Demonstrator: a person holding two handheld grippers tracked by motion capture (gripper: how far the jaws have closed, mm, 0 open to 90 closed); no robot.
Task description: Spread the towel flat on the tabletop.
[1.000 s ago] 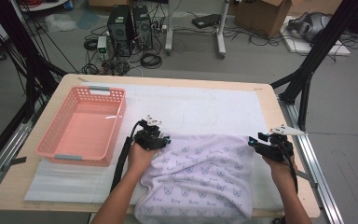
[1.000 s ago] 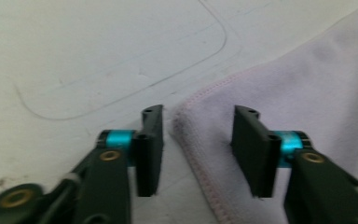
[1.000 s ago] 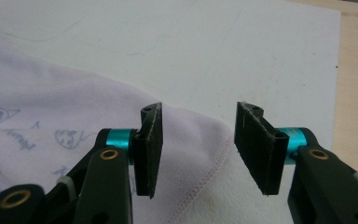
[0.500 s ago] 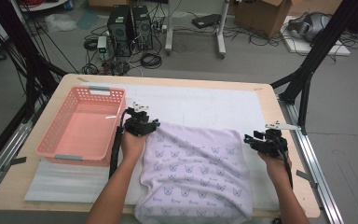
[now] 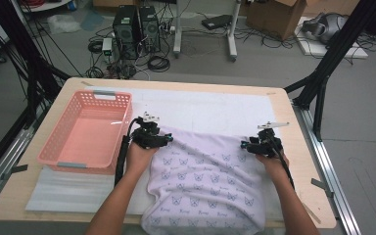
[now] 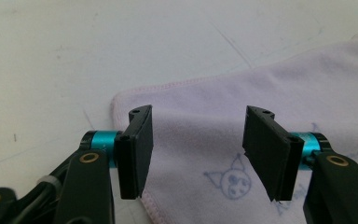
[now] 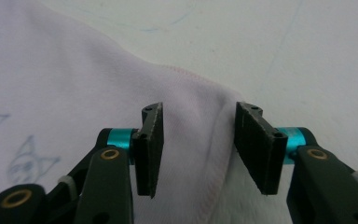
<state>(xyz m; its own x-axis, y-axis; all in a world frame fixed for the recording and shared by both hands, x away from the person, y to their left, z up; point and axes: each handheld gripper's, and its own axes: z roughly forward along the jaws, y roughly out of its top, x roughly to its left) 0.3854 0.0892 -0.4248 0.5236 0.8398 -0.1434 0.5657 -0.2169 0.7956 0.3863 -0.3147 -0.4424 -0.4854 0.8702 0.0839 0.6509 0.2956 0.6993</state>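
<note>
A pale lilac cloth printed with small cat faces lies spread on the table, and its near end hangs over the front edge. My left gripper hovers at the cloth's far left corner. Its jaws have just been opening and stand open above the hemmed corner without pressing on it. At the far right corner is my right gripper. Its jaws have just been closing but are still apart, with a raised fold of the cloth's edge between them.
A pink plastic basket stands empty on the left of the table. A white mat covers the tabletop beyond the cloth. The wooden table edge runs along the far side, with black frame posts at both sides.
The cloth's far edge has been drawn up the table and now lies flatter. The left jaws have let go of the corner. The right gripper has slid left onto the right corner.
</note>
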